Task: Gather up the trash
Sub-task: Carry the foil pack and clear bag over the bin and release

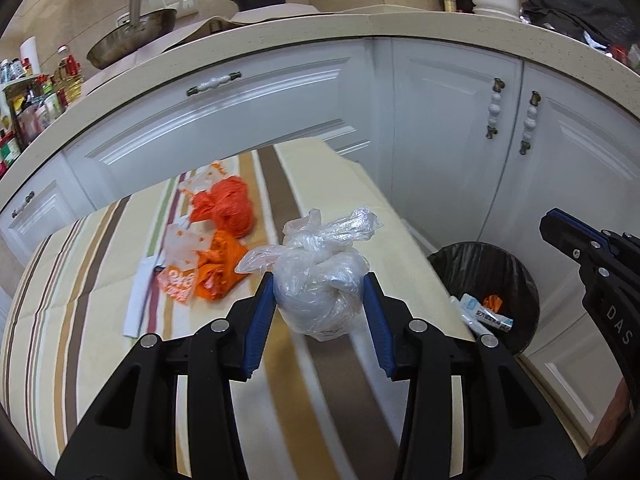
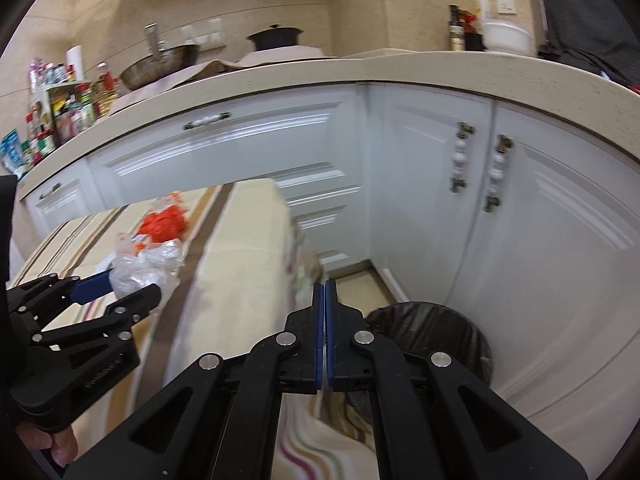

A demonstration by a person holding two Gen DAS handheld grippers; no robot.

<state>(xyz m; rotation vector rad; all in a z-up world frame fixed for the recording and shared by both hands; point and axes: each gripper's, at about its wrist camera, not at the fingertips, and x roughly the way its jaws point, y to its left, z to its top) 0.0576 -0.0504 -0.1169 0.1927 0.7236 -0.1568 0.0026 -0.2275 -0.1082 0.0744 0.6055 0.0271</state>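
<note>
The left gripper (image 1: 319, 292) is clamped on a knotted clear plastic bag (image 1: 316, 280), its blue pads pressing both sides and holding the bag just above the striped tablecloth (image 1: 80, 320). The right gripper (image 2: 324, 292) hangs with its pads together and nothing between them, close above the black-lined trash bin (image 2: 448, 332) on the floor beside the table. Some wrappers (image 1: 486, 314) already lie in the bin, so the collecting looks partly done. Farther along the cloth, two orange bags (image 1: 224, 204) and some printed paper wrappers (image 1: 176, 276) remain, along with a white strip of paper (image 1: 138, 300). Judging by this, the clear bag needs carrying to the bin, then the rest. Beyond stand white cabinets (image 1: 440, 120) under a cluttered counter (image 1: 280, 36).
</note>
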